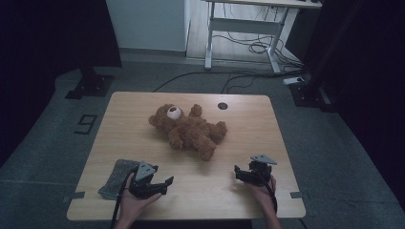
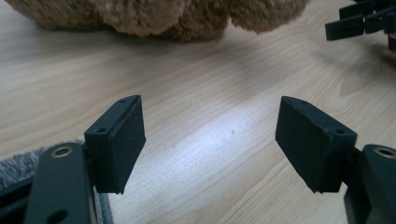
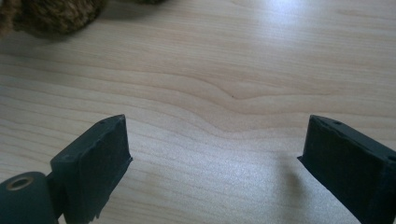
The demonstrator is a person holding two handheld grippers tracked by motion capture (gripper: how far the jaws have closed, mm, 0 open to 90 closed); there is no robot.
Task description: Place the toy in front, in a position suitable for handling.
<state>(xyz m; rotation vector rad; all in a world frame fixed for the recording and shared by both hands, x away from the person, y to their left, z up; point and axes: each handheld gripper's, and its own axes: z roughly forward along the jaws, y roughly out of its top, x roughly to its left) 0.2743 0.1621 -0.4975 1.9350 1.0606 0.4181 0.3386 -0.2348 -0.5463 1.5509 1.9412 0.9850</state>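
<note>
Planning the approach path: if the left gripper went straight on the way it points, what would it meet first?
Probably the teddy bear; bare table lies between it and the open left gripper, though depth is unclear.

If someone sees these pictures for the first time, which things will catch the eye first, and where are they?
First comes the brown teddy bear, lying in the middle of the wooden table. Next come the two black tools at the near edge: the left hand-held gripper and the right hand-held gripper, both with open jaws and nothing between them. A grey fuzzy cloth lies beside the left one, near the table's left edge.
</note>
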